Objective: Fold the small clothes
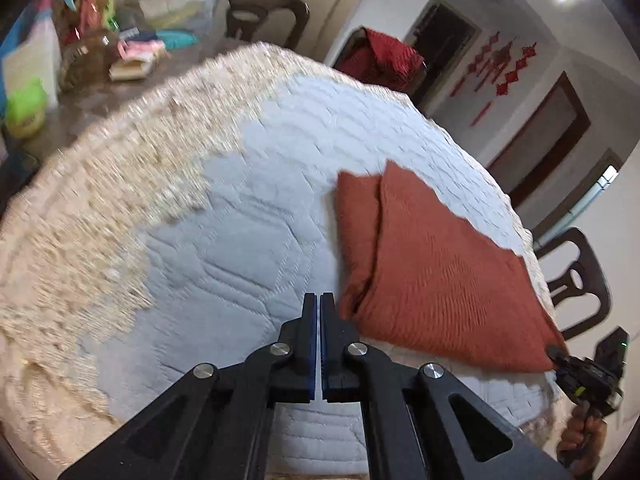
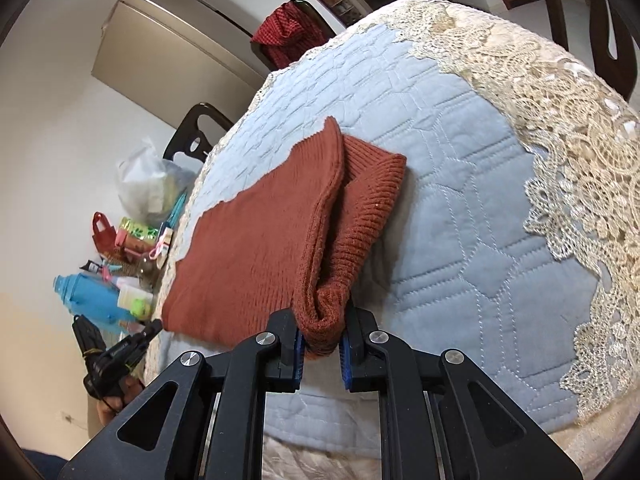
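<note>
**Mid-fold, one corner in hand**

Laid over the table, a pale blue quilted cover [image 2: 460, 208] edged in cream lace [image 2: 580, 184]. On the cover, toward the near edge, the rust-red knitted garment [image 2: 256, 248] — already doubled once, the ribbed layer peeking out along one side. Clamped on the garment's near bunched corner, the right gripper [image 2: 322, 346], knit pinched between the blue pads. Beside the opposite edge, the left gripper [image 1: 319, 308], jaws pressed together on nothing, resting over bare quilt just beside the cloth.

Probably the second fold in progress. Next, likely: parting the left jaws, taking the matching near corner, then carrying both corners across together — evenly, to avoid skewing the stack.
</note>
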